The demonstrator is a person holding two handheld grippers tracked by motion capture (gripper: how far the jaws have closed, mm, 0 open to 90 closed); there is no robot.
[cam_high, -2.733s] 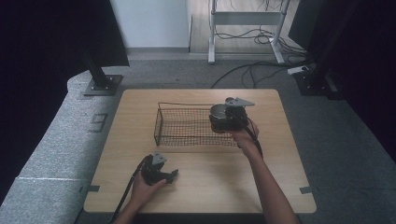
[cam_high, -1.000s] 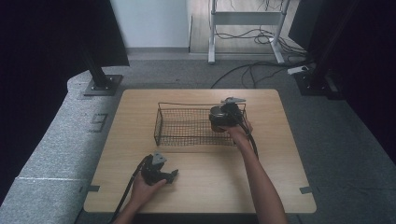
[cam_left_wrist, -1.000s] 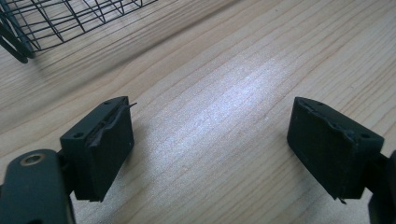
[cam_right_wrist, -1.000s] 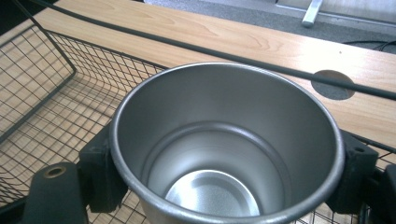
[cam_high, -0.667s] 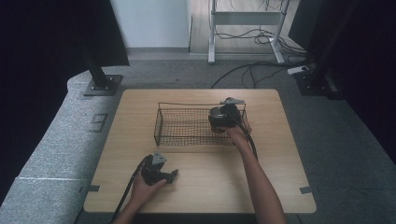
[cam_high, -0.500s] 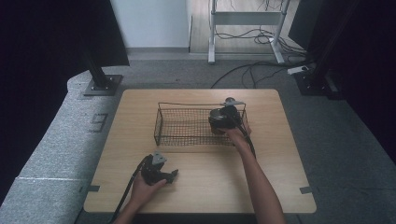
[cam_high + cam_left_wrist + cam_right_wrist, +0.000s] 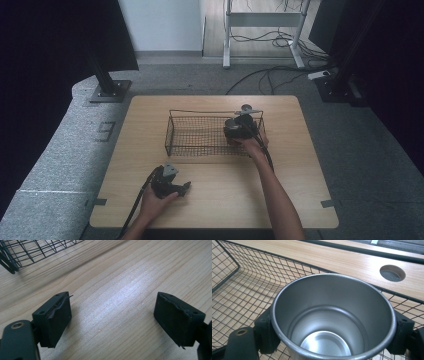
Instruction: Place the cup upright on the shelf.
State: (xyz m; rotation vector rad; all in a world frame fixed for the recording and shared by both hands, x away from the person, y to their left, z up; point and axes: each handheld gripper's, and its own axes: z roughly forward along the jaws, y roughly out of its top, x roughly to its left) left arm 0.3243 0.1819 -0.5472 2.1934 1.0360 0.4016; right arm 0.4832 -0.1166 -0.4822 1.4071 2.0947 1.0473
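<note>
Jaws of the left gripper (image 7: 112, 322) spread wide, nothing between them, resting low over bare wooden table (image 7: 215, 200) at the near left edge; in the high view left gripper (image 7: 172, 184) sits in the person's left hand (image 7: 155, 205), well apart from the basket. Right gripper (image 7: 332, 337) clamps a stainless steel cup (image 7: 332, 317) by its outer wall, one pad on each side. Cup upright, mouth open, inside empty, bottom shiny. Cup sits within the black wire basket (image 7: 242, 290), at its right end in the high view (image 7: 200, 135); right gripper (image 7: 240, 127) over that end. Basket otherwise holds nothing. Round hole (image 7: 392, 273) in tabletop beyond basket. No readable writing or labels on cup or basket.
</note>
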